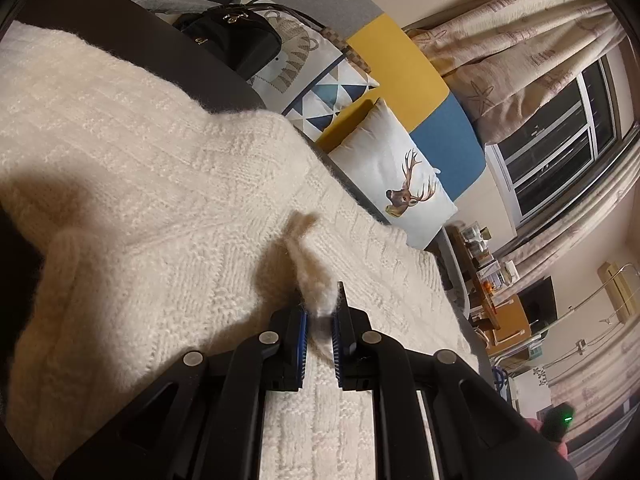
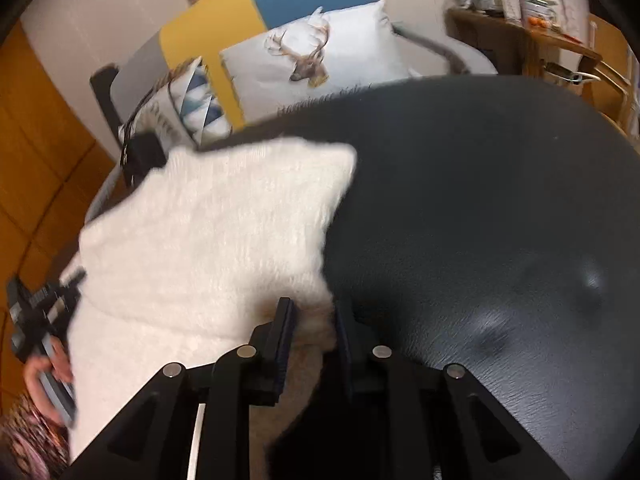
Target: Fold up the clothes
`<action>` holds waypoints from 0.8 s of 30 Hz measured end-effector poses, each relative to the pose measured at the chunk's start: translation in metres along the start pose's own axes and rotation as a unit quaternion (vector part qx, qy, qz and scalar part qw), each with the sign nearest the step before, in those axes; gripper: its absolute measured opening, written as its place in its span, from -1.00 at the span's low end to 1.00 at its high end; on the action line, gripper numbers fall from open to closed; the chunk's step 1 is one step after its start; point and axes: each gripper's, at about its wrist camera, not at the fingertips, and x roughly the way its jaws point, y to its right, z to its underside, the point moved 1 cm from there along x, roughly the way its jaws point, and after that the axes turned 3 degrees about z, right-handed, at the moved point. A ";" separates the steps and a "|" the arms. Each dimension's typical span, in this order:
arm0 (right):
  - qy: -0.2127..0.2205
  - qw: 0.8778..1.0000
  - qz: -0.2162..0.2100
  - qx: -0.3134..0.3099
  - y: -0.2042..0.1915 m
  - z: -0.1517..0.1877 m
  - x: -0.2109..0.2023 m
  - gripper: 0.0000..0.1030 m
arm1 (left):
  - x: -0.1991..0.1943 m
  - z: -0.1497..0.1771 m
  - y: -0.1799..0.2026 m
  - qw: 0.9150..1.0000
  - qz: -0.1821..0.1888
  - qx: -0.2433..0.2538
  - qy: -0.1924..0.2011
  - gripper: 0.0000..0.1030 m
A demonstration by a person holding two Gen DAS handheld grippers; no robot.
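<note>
Between both hand-held gripper pairs' jaws sits the white sweater (image 1: 160, 168).

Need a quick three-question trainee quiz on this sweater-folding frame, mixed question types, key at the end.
1. True or false: the left gripper pinches a fold of the white sweater.
2. What picture is on the white pillow by the sofa back? A) deer head B) anchor C) flower
3. Fill in: the sweater lies on a dark ____ surface.

The right gripper has sweater fabric between its pads.

Key: 1 true; 2 A; 3 leather-like
</note>
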 end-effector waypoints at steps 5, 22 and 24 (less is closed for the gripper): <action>0.049 0.995 0.026 -0.077 -0.032 -0.017 0.001 -0.87 | 0.001 0.000 0.001 1.000 -0.003 0.003 0.000 -0.79; 0.034 0.999 0.015 0.014 -0.012 -0.049 0.037 -0.86 | 0.002 -0.001 -0.001 1.000 0.000 0.002 -0.004 -0.79; 0.037 0.999 0.001 -0.008 -0.023 -0.037 0.019 -0.86 | 0.002 0.000 0.001 1.000 -0.002 0.003 -0.004 -0.79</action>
